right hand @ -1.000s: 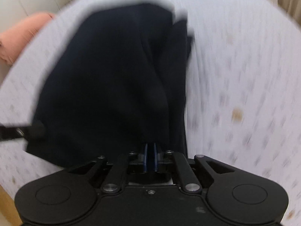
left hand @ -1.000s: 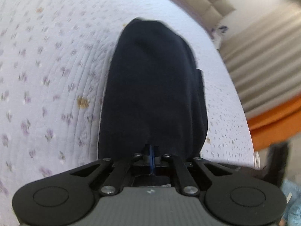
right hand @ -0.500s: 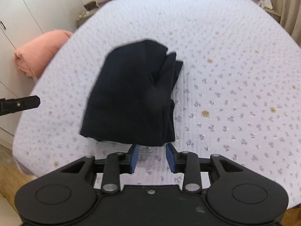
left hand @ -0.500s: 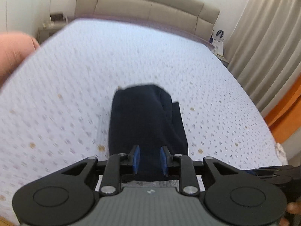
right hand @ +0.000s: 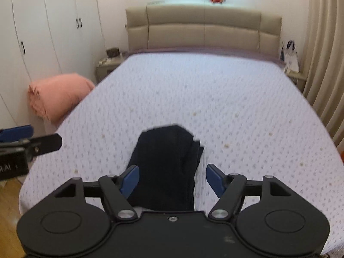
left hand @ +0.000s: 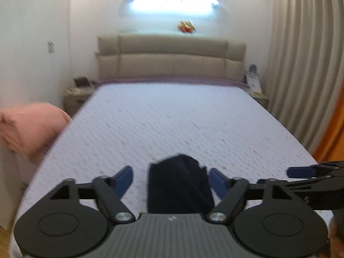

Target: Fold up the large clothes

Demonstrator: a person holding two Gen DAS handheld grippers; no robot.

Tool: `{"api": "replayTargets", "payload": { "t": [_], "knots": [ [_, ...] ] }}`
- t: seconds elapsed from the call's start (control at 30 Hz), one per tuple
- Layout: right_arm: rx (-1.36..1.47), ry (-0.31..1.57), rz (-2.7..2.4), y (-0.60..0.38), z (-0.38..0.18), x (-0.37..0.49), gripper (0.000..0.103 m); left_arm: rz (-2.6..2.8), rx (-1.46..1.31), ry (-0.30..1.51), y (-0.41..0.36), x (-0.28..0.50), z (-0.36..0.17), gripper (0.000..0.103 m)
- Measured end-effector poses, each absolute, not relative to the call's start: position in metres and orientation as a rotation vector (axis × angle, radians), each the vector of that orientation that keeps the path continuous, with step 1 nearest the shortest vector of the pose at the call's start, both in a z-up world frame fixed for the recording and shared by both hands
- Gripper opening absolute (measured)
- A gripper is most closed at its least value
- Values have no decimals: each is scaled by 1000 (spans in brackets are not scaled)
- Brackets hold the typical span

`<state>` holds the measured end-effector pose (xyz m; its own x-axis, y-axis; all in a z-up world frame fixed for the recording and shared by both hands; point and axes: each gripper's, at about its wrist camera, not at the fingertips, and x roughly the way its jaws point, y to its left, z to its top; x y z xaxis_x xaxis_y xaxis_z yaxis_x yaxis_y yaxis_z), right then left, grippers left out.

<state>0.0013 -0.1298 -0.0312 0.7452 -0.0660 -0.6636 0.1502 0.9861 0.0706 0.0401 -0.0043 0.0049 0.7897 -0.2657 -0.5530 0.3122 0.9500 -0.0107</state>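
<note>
Left wrist view: garment [left hand: 179,185] lies folded near the bed [left hand: 172,118] foot edge, released since a second ago. Left gripper [left hand: 171,180] and right gripper [right hand: 172,178] are spread wide, empty, pulled back; fold judged done.

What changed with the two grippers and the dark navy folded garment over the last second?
Both the left gripper and right gripper opened, let go of the dark navy folded garment and pulled back and up. The garment stayed folded on the lilac floral quilted bedspread.
</note>
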Motion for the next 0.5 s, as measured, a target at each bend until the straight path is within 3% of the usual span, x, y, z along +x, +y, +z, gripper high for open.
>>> {"api": "replayTargets", "payload": {
  "t": [0.1, 0.13, 0.5],
  "knots": [
    [142, 682, -135, -125, -20, 0, 93, -253, 108, 548, -8, 33, 21, 103],
    [152, 675, -140, -126, -20, 1, 102, -244, 114, 556, -10, 33, 21, 103],
    [185, 869, -154, -119, -57, 38, 102, -197, 157, 747, -16, 69, -16, 102]
  ]
}}
